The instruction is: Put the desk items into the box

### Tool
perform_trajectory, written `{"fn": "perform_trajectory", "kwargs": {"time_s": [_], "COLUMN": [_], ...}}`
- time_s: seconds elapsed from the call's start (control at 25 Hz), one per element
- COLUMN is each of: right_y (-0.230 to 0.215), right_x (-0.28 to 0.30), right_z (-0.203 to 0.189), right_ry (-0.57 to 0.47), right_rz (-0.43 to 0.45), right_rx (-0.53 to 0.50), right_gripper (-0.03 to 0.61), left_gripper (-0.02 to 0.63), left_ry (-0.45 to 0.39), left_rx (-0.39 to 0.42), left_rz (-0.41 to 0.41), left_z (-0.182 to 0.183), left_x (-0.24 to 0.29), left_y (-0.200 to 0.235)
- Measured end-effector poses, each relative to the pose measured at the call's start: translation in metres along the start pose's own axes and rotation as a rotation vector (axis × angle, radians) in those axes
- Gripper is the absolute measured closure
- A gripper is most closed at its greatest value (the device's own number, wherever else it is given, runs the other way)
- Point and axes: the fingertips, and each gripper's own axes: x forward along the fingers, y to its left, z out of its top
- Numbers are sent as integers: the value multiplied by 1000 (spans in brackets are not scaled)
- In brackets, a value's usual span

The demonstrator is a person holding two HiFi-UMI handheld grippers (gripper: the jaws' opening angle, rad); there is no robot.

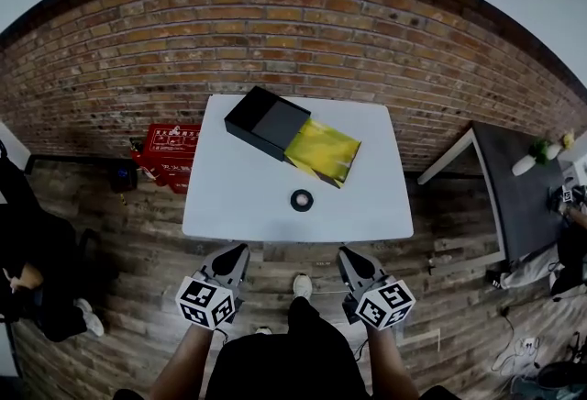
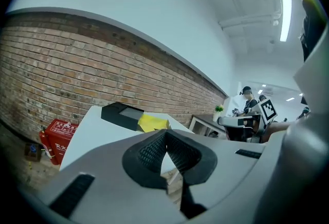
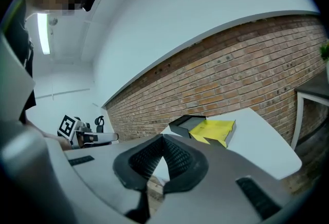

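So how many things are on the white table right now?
2. The open black box with a yellow inside lies toward the far edge of the table; a small black ring lies nearer the front edge. Anything inside the box may be hidden.

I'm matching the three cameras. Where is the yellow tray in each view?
Head view: yellow tray near centre.
Left gripper view: yellow tray slightly left of centre, below the middle.
Right gripper view: yellow tray right of centre, below the middle.
Shared landmark: brick wall behind it.
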Motion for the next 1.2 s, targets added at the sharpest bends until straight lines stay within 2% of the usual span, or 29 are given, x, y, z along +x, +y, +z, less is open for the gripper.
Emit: {"fn": "perform_trajectory", "kwargs": {"time_s": [0.44, 0.8, 1.2], "right_y": [-71, -102, -113], "right_x": [57, 108, 135], "right_z": [24, 32, 26], "right_ry": [75, 154, 206], "right_rz": [106, 240, 303], "right_rx": [-25, -84, -116], "right_gripper": [557, 557, 557], "left_gripper": [600, 600, 600], "left_ry": [22, 23, 16], "left_rx": [-20, -8, -27], "left_rz": [49, 92, 161], "left_z": [25, 51, 66], "left_x": [83, 148, 163], "left_y": [-8, -4, 14]}}
